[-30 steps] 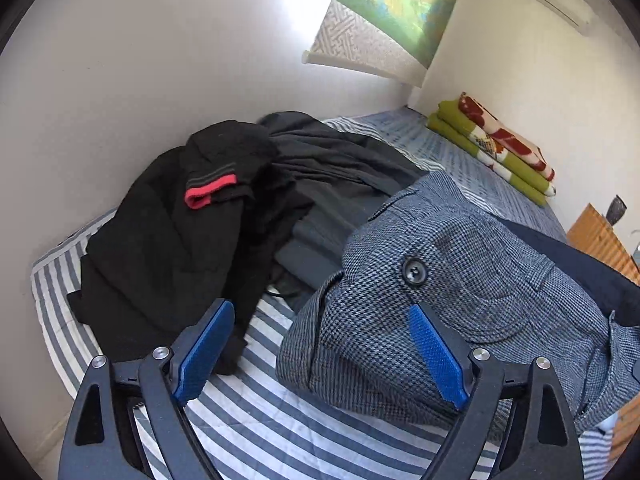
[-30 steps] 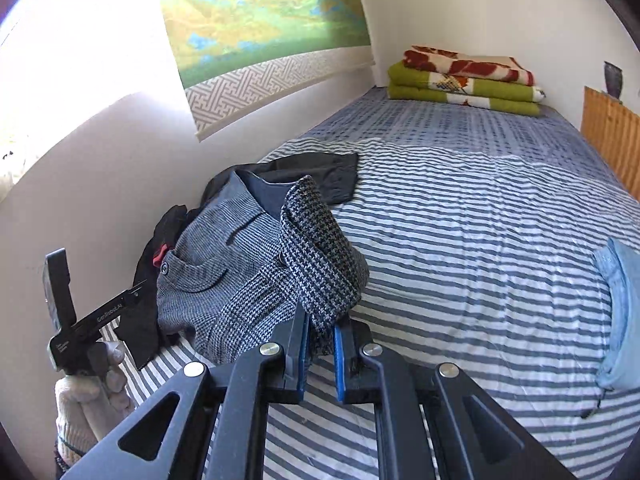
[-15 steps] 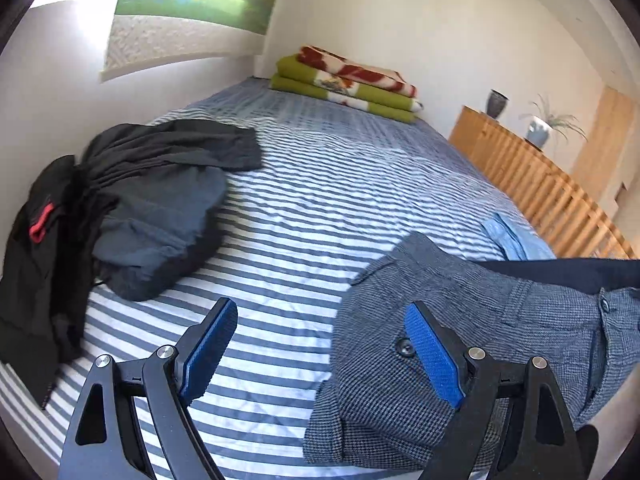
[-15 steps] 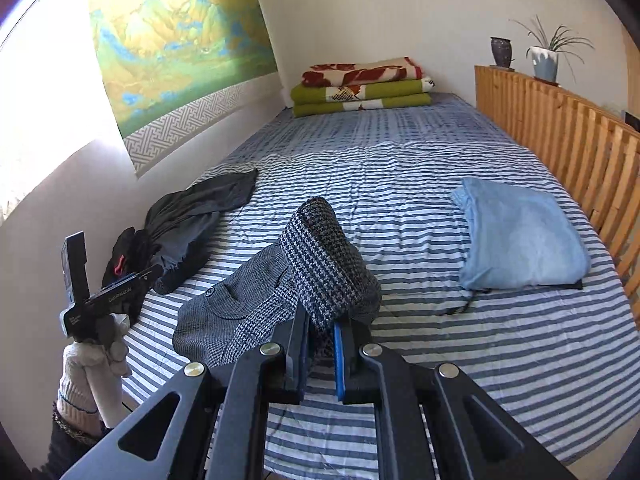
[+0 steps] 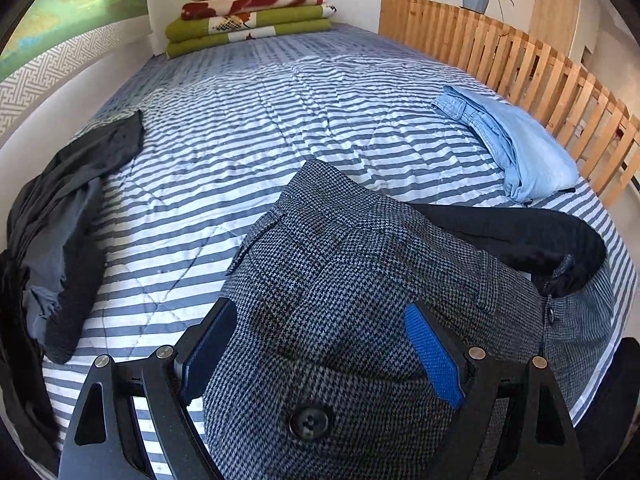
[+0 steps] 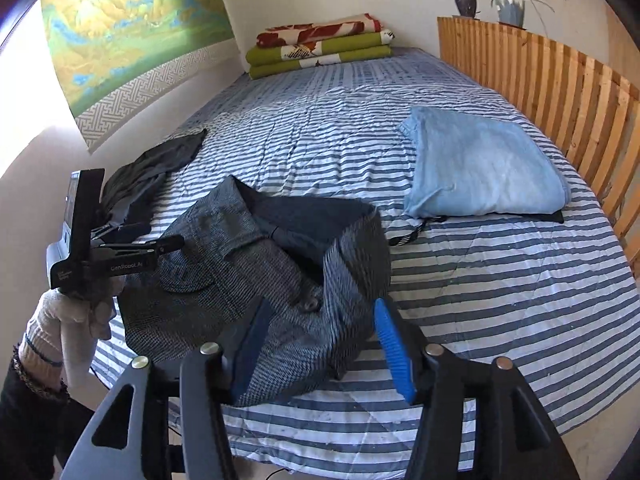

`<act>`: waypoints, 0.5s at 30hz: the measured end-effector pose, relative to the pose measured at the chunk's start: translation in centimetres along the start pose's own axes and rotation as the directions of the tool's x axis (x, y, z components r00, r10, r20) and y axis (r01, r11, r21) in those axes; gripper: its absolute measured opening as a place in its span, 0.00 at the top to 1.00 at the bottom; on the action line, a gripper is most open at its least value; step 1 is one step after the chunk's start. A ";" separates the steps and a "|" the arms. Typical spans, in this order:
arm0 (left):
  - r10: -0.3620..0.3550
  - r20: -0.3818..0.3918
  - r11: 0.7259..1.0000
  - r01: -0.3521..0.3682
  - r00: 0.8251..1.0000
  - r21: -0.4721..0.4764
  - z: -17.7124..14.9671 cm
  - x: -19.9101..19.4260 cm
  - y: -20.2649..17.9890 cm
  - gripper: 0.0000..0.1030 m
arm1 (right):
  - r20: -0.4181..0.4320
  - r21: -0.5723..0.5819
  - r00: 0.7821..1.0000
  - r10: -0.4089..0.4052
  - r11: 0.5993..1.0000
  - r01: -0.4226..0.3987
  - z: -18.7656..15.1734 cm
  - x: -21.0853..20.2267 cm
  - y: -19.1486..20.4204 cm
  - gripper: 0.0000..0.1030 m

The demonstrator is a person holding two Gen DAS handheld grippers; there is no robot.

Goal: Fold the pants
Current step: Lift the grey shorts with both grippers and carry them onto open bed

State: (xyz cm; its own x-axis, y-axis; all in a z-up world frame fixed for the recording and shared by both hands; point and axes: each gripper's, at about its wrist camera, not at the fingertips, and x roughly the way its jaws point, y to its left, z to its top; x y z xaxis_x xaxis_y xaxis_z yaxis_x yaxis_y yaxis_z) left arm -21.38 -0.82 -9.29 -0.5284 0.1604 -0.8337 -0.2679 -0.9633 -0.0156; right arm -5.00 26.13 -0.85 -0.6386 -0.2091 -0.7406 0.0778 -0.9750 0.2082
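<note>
A folded light-blue denim garment (image 6: 482, 168) and crumpled dark clothes (image 5: 60, 216) flank the grey houndstooth pants (image 5: 360, 280) on my blue-striped bed (image 6: 480, 280). My left tongs (image 5: 320, 352) and right tongs (image 6: 320, 344) hang apart over the pants.

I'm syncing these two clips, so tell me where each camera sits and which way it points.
Left wrist: on the left gripper, facing up the striped bed over the grey houndstooth pants; only its open fingers show.
Right wrist: on the right gripper, facing likewise; a white-gloved hand shows.
Shared: pants, folded light-blue garment, stacked green blankets.
</note>
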 end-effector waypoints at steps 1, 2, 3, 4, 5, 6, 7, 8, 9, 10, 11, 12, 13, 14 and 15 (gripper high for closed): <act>0.003 -0.009 1.000 -0.003 1.000 0.002 0.3 0.5 -0.1 0.14 | 0.009 0.016 1.000 0.002 1.000 -0.002 0.1 -0.2 -0.7 0.48; 0.008 -0.016 1.000 -0.007 1.000 0.008 0.5 0.9 -0.3 0.14 | 0.014 0.038 1.000 0.006 0.999 -0.007 0.2 -0.4 -1.5 0.48; 0.007 -0.024 1.000 -0.006 1.000 0.014 0.7 1.5 -0.1 0.16 | 0.015 0.062 1.000 0.010 0.998 -0.010 0.3 -0.4 -2.3 0.48; -0.002 -0.035 1.000 0.003 0.999 0.019 0.7 2.0 -0.3 0.22 | 0.012 0.082 1.000 0.011 0.997 -0.012 0.3 -0.4 -3.1 0.48; -0.005 -0.047 1.000 0.007 0.999 0.022 0.8 2.5 -0.3 0.32 | 0.007 0.096 1.000 0.009 0.995 -0.010 0.2 -0.2 -3.7 0.48; 0.001 -0.055 1.000 0.001 0.998 0.029 0.8 2.9 -0.3 0.38 | 0.002 0.110 1.000 0.006 0.994 -0.006 0.1 -0.1 -4.3 0.48; 0.010 -0.060 0.999 -0.008 0.998 0.043 0.7 3.2 -0.6 0.53 | -0.004 0.125 1.000 0.004 0.992 -0.004 -0.1 0.1 -4.7 0.48; 0.011 -0.065 0.998 -0.007 0.998 0.056 0.7 3.4 -0.9 0.68 | -0.011 0.139 1.000 0.008 0.990 -0.006 -0.3 0.2 -5.2 0.48; 0.010 -0.066 0.998 -0.006 0.998 0.066 0.5 3.5 -1.2 0.74 | -0.018 0.152 1.000 0.013 0.988 -0.011 -0.5 0.4 -5.5 0.48; 0.013 -0.059 0.997 -0.009 0.998 0.074 0.5 3.3 -1.5 0.81 | -0.023 0.163 1.000 0.016 0.987 -0.012 -0.7 0.5 -5.8 0.48; 0.015 -0.045 0.997 -0.012 0.999 0.075 0.4 2.9 -1.7 0.85 | -0.028 0.172 1.000 0.014 0.985 -0.009 -0.9 0.6 -5.9 0.48; 0.010 -0.033 0.998 -0.008 0.999 0.069 0.3 2.2 -1.8 0.85 | -0.034 0.181 0.999 0.013 0.984 -0.007 -1.1 0.8 -6.1 0.48; -0.002 -0.017 0.998 0.003 1.000 0.056 0.2 1.3 -1.7 0.86 | -0.040 0.188 0.999 0.015 0.982 -0.008 -1.2 1.0 -6.3 0.48; -0.018 0.000 0.999 0.018 1.000 0.041 -0.1 0.2 -1.4 0.86 | -0.044 0.195 0.999 0.020 0.981 -0.011 -1.3 1.1 -6.5 0.48; -0.037 0.018 0.999 0.037 0.999 0.019 -0.4 -1.1 -0.8 0.86 | -0.045 0.198 0.999 0.023 0.980 -0.014 -1.3 1.1 -6.7 0.48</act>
State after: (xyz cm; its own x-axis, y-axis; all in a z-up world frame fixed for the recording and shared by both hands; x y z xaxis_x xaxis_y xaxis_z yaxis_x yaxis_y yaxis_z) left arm -20.31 -0.26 -8.60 -0.5322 0.2001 -0.8226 -0.3022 -0.9526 -0.0362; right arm -5.28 32.29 -3.88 -0.6011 -0.2350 -0.7638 -0.0662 -0.9379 0.3407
